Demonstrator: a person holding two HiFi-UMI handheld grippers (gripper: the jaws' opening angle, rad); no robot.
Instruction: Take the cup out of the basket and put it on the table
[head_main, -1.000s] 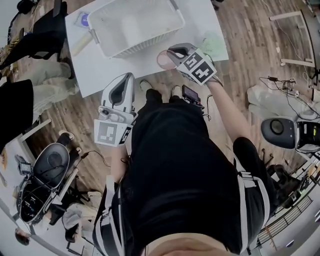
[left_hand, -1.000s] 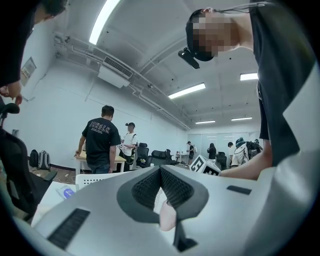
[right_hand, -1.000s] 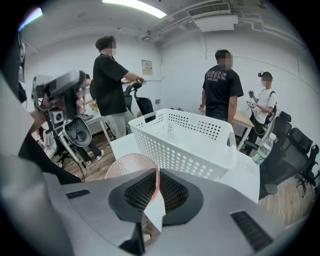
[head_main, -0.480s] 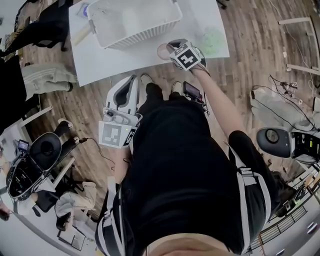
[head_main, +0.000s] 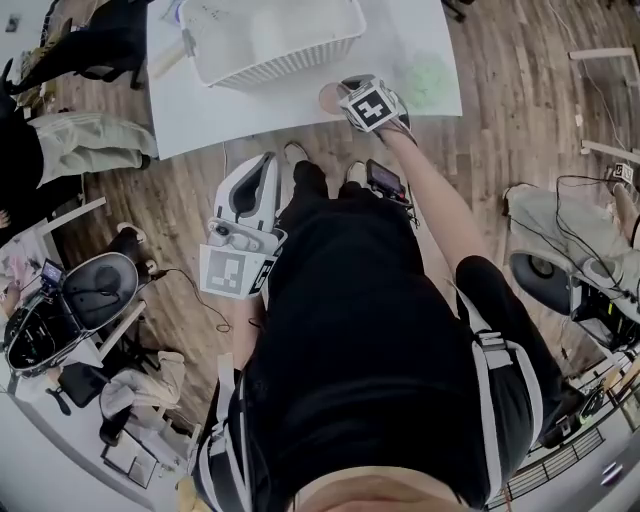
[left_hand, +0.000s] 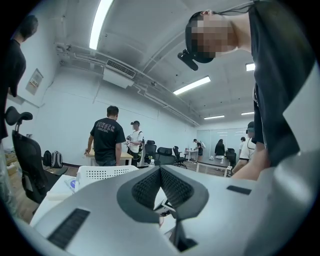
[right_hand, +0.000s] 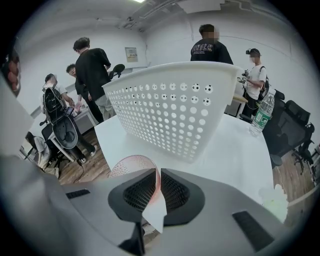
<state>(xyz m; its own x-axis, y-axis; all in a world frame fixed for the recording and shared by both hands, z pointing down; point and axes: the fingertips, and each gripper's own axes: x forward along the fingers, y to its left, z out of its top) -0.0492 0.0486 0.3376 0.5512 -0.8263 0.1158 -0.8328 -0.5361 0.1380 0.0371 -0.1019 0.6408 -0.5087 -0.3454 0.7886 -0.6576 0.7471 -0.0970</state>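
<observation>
Your right gripper (head_main: 350, 98) drops lower than a second ago, jaws pinched narrow on pink cup (head_main: 327, 97) rim. Pink cup is out of basket (head_main: 280, 68), low at near edge of table (head_main: 210, 125); touchdown unclear. Likely next: seat it, then release. Left gripper (head_main: 260, 165) closed, empty, off table.

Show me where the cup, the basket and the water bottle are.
cup (right_hand: 131, 165), right gripper view, its pink top.
basket (right_hand: 175, 112), right gripper view, perforated wall.
water bottle (right_hand: 263, 118), right gripper view, its body.
</observation>
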